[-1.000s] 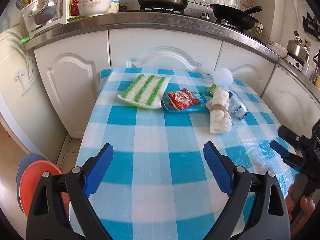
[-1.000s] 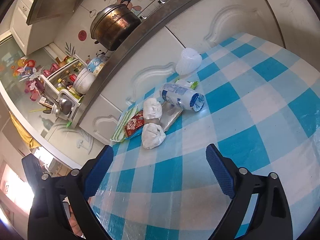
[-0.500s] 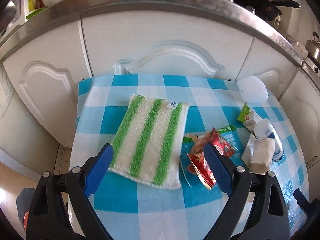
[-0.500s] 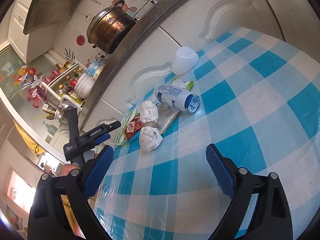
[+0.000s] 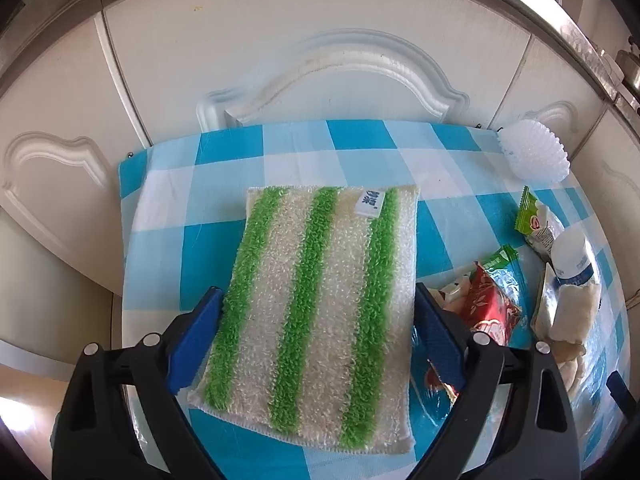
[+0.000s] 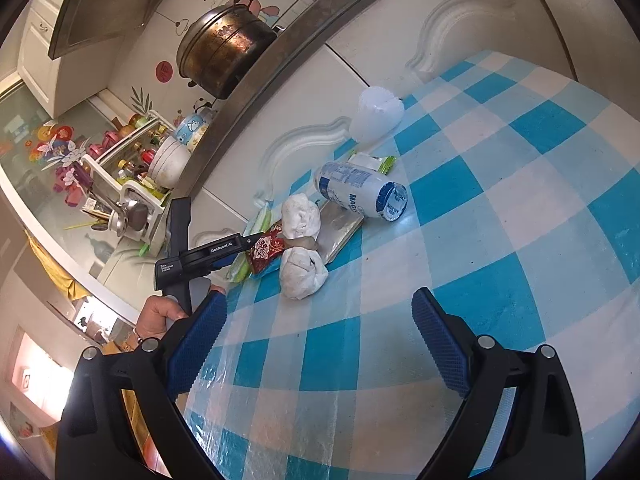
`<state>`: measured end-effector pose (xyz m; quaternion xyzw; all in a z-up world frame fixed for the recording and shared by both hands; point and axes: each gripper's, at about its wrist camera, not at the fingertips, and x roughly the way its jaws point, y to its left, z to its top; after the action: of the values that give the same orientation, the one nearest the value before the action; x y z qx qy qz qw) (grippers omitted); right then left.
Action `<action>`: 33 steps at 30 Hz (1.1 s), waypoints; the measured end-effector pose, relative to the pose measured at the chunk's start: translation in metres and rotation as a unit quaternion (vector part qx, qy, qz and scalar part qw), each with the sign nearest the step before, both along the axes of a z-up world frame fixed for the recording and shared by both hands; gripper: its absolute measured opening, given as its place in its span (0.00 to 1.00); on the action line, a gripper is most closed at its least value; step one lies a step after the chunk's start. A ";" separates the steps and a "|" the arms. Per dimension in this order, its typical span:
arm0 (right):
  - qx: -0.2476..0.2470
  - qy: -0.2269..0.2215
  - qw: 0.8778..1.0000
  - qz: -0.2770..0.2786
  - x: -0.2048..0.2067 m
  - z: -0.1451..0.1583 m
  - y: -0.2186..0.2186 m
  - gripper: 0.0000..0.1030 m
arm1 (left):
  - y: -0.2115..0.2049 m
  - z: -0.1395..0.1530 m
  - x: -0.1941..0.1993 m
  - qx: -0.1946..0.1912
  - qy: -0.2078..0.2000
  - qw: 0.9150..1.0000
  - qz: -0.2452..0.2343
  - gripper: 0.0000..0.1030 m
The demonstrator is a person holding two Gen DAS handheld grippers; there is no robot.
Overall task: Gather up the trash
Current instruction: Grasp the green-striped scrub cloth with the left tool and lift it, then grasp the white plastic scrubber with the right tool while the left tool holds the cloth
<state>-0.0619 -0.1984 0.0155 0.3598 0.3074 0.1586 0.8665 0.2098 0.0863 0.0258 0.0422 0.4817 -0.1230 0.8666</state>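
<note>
A green-and-white striped cloth lies on the blue checked table. My left gripper is open, one finger on each side of the cloth. To its right lie a red snack wrapper, a green wrapper, a white plastic bottle and a tied white wad. In the right wrist view my right gripper is open and empty above the table, short of the white wad, the bottle, the red wrapper and the left gripper.
A white fluted cup stands at the table's far right corner, also in the right wrist view. White cabinet doors rise right behind the table. A large pot sits on the counter above.
My left gripper has moved forward and down over the striped cloth, which now lies between its fingers. My right gripper has barely moved.
</note>
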 end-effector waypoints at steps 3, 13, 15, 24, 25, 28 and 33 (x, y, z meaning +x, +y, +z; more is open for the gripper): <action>-0.011 0.000 1.000 0.004 0.001 0.001 0.005 0.90 | 0.003 0.000 -0.001 -0.010 -0.007 1.000 0.007 0.88; -0.026 0.005 1.000 0.008 0.006 0.002 0.008 0.90 | 0.007 0.009 -0.023 -0.004 -0.023 1.000 0.017 0.59; -0.028 0.005 1.000 0.010 0.006 0.001 0.008 0.90 | 0.006 0.009 -0.032 -0.010 -0.023 1.000 0.015 0.57; -0.040 0.035 0.999 0.009 0.009 0.002 0.011 0.90 | -0.002 0.008 -0.097 -0.050 -0.031 0.998 0.009 0.54; -0.041 0.037 0.998 0.006 0.010 0.005 0.010 0.90 | -0.003 0.008 -0.104 -0.055 -0.033 0.998 0.007 0.54; -0.058 0.037 0.998 -0.001 0.014 0.022 0.003 0.90 | -0.002 0.009 -0.124 -0.070 -0.042 0.997 0.012 0.53; -0.100 0.028 0.994 -0.019 0.052 0.046 -0.017 0.90 | 0.009 0.014 -0.149 -0.099 -0.060 0.993 0.027 0.52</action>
<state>-0.0095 -0.2154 0.0614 0.2817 0.3391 0.1001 0.8920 0.0604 0.0956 0.0402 -0.0495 0.4152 -0.1434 0.8970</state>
